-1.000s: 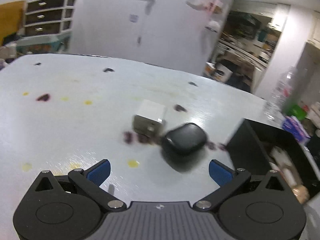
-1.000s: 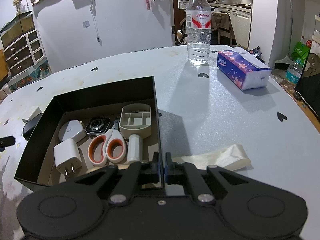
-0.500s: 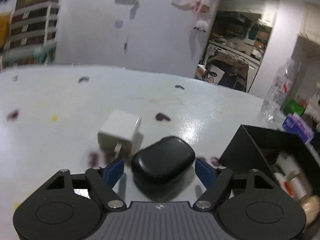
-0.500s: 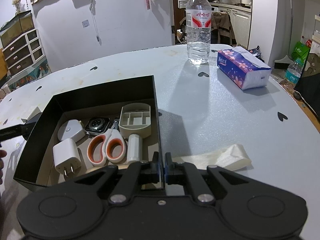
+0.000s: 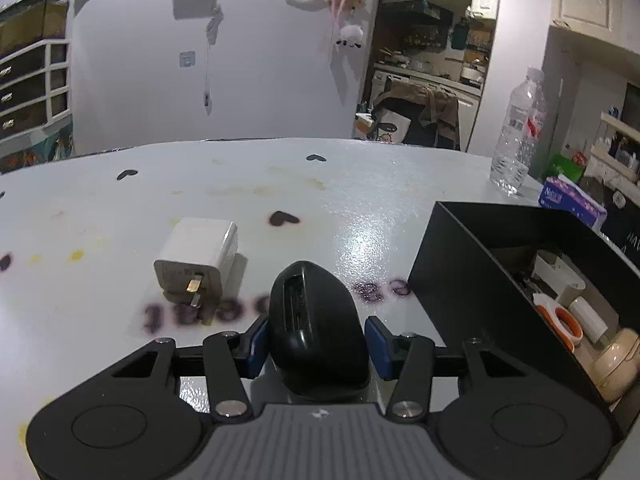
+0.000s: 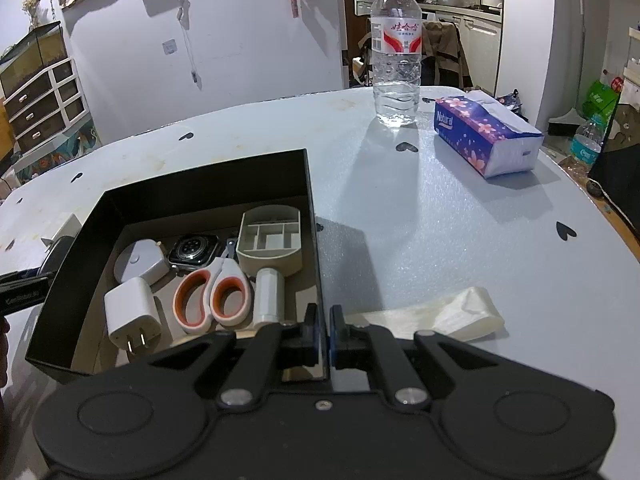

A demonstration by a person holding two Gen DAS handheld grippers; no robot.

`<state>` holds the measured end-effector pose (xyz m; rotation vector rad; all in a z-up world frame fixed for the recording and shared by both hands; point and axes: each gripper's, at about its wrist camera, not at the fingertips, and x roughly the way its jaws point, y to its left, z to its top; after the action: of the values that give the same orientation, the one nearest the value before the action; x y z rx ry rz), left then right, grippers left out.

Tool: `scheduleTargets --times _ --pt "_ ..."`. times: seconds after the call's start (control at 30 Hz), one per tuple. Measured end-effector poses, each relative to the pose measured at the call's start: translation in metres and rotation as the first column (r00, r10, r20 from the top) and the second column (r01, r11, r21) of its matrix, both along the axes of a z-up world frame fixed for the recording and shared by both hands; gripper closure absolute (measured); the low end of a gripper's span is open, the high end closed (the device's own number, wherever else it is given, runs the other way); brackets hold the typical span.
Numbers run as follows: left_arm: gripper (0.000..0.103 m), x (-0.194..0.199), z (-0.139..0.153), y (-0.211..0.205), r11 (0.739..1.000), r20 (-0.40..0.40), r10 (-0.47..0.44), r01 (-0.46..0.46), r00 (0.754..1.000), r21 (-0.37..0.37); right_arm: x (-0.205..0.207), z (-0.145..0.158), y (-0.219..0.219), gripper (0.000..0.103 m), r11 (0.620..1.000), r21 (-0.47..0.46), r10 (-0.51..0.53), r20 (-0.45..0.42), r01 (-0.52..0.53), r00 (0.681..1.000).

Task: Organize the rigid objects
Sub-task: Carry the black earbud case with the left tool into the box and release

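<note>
the left gripper (image 5: pixel 316 340) is closing around a black case (image 5: pixel 316 328), which sits between the blue pads (image 5: pixel 256 344); the left pad touches the case, while a narrow gap shows at the right pad. the case rests on the white worktop (image 5: pixel 360 200), just beside the outer wall of the black box (image 5: pixel 452 292). a white charger (image 5: pixel 198 258) lies on the worktop to the left of the case, prongs toward the camera. the right gripper (image 6: pixel 324 330) is clenched on the near wall of the box, at its right corner. inside the box lie scissors (image 6: pixel 214 296), a watch (image 6: pixel 194 250), a second white charger (image 6: pixel 132 314), a grey tray (image 6: pixel 272 240) and a small white cylinder (image 6: pixel 268 294). a water bottle (image 6: pixel 395 52) and a tissue pack (image 6: pixel 486 140) stand farther back
</note>
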<state>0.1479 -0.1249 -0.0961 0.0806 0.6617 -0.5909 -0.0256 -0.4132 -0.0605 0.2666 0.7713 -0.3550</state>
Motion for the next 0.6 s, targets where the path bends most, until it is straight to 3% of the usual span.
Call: scheduleTargets --times 0.1,0.17,0.3,0.47,0.6 --pt "0.054 -0.003 0.006 0.005 0.999 0.010 0.038 -0.037 0.999 -0.020 0.000 0.000 -0.001 0.098 1.000 0.004 -0.002 0.001 0.002 1.000" --pt "0.071 -0.008 0.018 0.010 0.998 0.036 0.044 -0.042 0.998 -0.056 0.000 0.000 -0.001 0.098 1.000 0.005 -0.004 0.003 0.004 1.000" --pt "0.071 -0.019 0.039 0.014 0.989 0.038 0.006 -0.001 0.999 -0.148 -0.001 0.000 -0.001 0.098 1.000 0.007 -0.004 0.004 0.004 1.000" --pt "0.071 -0.029 0.047 0.007 0.985 0.028 -0.023 0.027 0.999 -0.173 -0.002 0.000 -0.001 0.098 1.000 0.007 -0.003 0.005 0.003 1.000" --pt "0.071 -0.029 0.057 0.007 0.970 0.000 -0.046 0.045 0.999 -0.240 -0.001 0.000 -0.001 0.098 1.000 0.005 -0.001 0.003 0.001 1.000"
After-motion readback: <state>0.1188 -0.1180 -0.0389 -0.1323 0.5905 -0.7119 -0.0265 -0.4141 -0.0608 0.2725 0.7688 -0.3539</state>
